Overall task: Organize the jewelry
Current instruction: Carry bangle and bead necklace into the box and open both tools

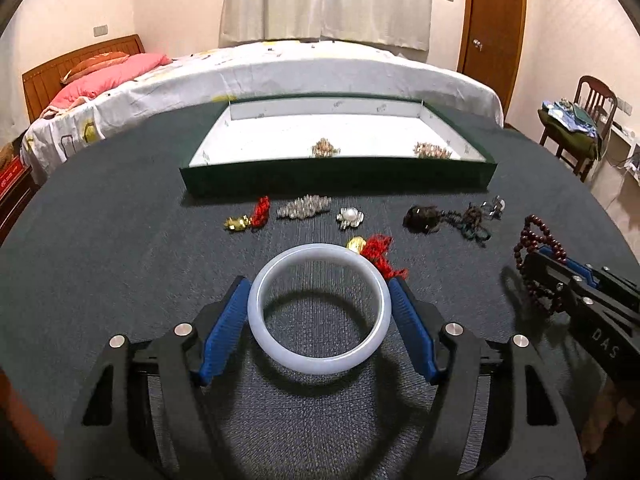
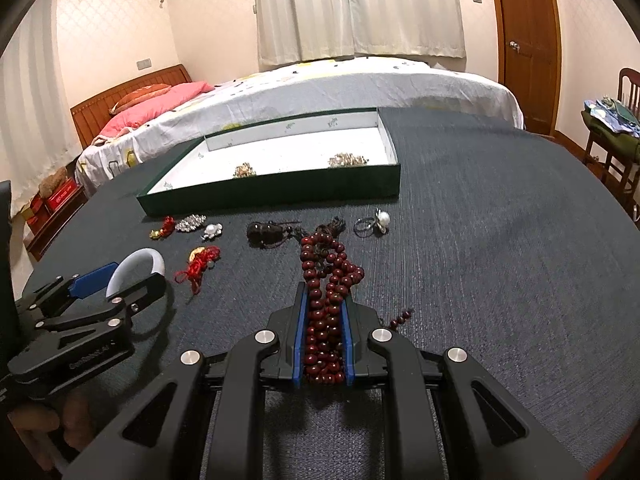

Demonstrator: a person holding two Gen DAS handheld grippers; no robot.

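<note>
The left gripper [image 1: 320, 312] clamps the white bangle [image 1: 319, 308] at lower centre; at right, the right gripper [image 1: 560, 280], lettered "DAS", pinches red beads [image 2: 326, 312]. At upper centre, the green tray [image 1: 336, 178] holds two gold brooches [image 1: 325, 148].

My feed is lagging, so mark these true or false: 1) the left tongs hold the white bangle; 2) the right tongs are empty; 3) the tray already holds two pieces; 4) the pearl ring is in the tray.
1) True: the left tongs grip the white bangle at both sides.
2) False: the right tongs are shut on the red bead string.
3) True: two gold clusters lie in the tray.
4) False: the pearl ring lies on the table in front of the tray.
</note>
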